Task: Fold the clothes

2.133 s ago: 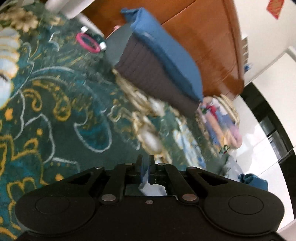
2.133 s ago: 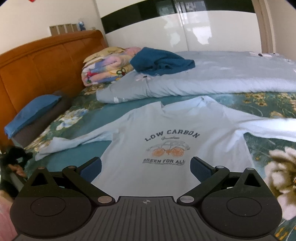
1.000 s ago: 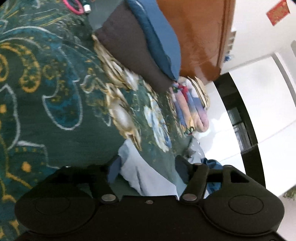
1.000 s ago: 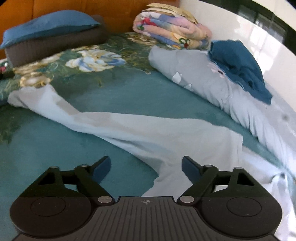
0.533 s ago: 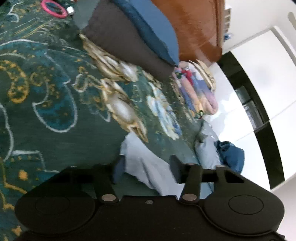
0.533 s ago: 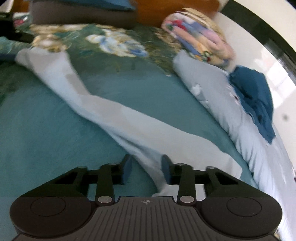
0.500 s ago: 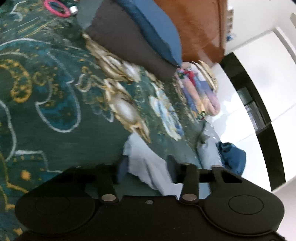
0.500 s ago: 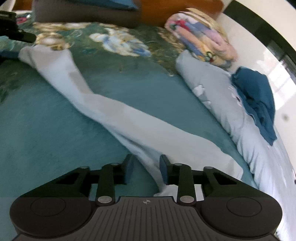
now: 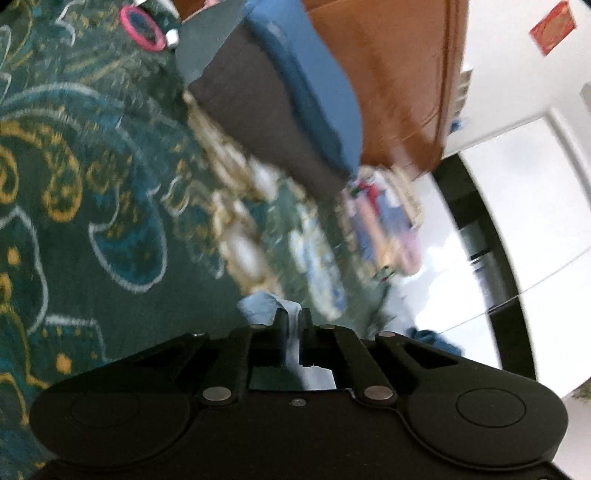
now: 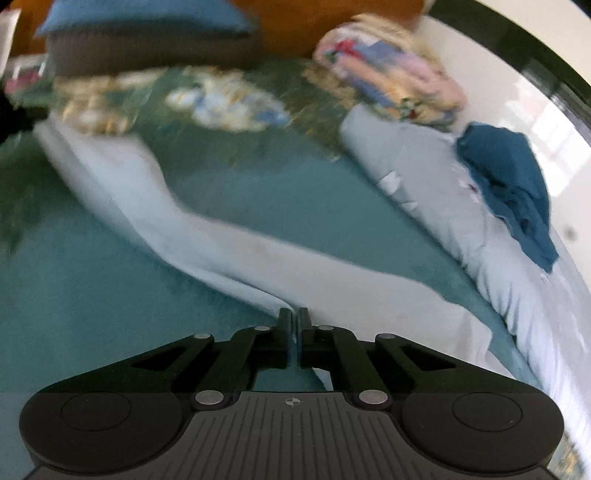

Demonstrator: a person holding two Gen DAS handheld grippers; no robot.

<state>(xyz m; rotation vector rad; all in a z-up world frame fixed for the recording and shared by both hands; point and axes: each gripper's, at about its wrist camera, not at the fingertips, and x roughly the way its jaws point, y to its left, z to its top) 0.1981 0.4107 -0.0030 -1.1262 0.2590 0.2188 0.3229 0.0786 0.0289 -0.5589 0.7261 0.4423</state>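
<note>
Both grippers, left (image 9: 293, 318) and right (image 10: 294, 316), have fingers clamped on the pale blue long cotton sleeve (image 10: 207, 236) lying ahead on the bed (image 10: 92, 295). Thin pinch: lifting may slip fabric free.

Right gripper (image 10: 293, 317) is clamped tight on the pale blue shirt (image 10: 295, 273), pinching the cloth where the long sleeve (image 10: 122, 184) meets the body, and that sleeve trails away up-left across the teal bedspread (image 10: 92, 295). Over on the right a grey duvet (image 10: 436, 192) lies bunched with a dark blue garment (image 10: 513, 177) on top of it. A rolled floral quilt (image 10: 388, 74) and a blue pillow (image 10: 144, 18) sit at the orange headboard (image 10: 332, 18), all of it blurred.
</note>
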